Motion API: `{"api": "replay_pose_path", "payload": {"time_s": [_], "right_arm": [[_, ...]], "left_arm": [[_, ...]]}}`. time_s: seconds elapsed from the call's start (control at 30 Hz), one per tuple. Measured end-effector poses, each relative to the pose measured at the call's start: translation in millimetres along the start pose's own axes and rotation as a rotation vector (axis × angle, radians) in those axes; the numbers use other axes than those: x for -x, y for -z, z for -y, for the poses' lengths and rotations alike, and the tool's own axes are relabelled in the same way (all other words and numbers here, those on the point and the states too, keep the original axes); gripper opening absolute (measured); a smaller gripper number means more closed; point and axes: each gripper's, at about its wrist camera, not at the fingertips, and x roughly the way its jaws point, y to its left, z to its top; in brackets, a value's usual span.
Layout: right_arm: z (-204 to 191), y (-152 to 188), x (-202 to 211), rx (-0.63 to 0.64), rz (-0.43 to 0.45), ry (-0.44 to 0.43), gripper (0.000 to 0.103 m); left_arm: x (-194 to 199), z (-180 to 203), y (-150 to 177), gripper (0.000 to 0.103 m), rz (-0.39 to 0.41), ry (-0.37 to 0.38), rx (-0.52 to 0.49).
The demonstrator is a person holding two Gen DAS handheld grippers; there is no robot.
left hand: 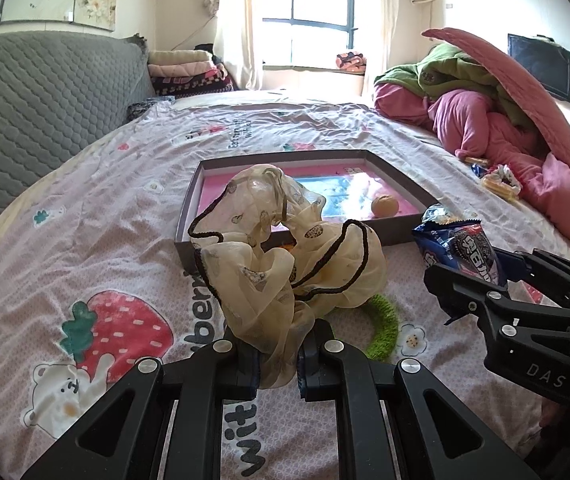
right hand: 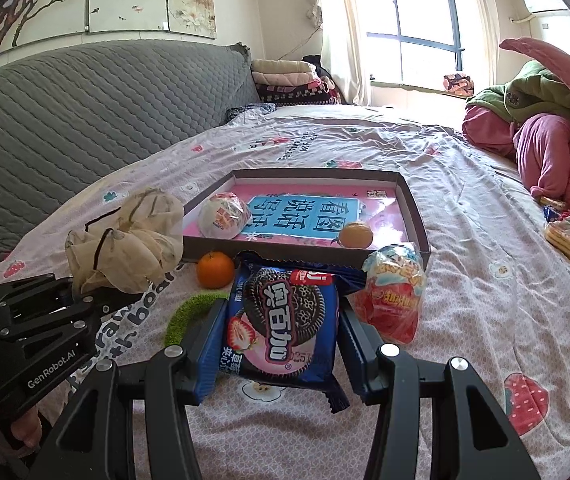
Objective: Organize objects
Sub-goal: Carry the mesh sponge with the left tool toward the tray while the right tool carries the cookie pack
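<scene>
My left gripper point(left hand: 277, 360) is shut on a cream sheer scrunchie point(left hand: 285, 256) with black trim and holds it above the bedsheet, in front of the shallow grey box point(left hand: 187, 208). The scrunchie also shows in the right wrist view point(right hand: 125, 240). My right gripper point(right hand: 281, 344) is shut on a blue Oreo packet point(right hand: 281, 324), just in front of the box point(right hand: 417, 216). In the box lie a pink book point(right hand: 309, 212), a white wrapped bun point(right hand: 223, 216) and a small brown ball point(right hand: 357, 235).
An orange point(right hand: 216, 269), a green knitted ring point(right hand: 189, 312) and a red snack bag point(right hand: 393, 300) lie on the sheet before the box. Pink and green bedding point(right hand: 545, 140) is piled at the right, with snacks point(right hand: 569, 232) beside it. A grey headboard point(right hand: 85, 112) stands left.
</scene>
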Motion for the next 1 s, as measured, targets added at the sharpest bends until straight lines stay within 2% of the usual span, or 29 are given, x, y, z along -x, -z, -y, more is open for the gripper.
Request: {"api": "replay_pose_path", "payload": {"time_s": [1.0], "right_arm": [[11.0,-30.2,10.7,0.009,0.06,0.005,0.052]], "left_arm": [[2.5,17.6,-44.1,0.013,0.021,-0.043,0.004]]}}
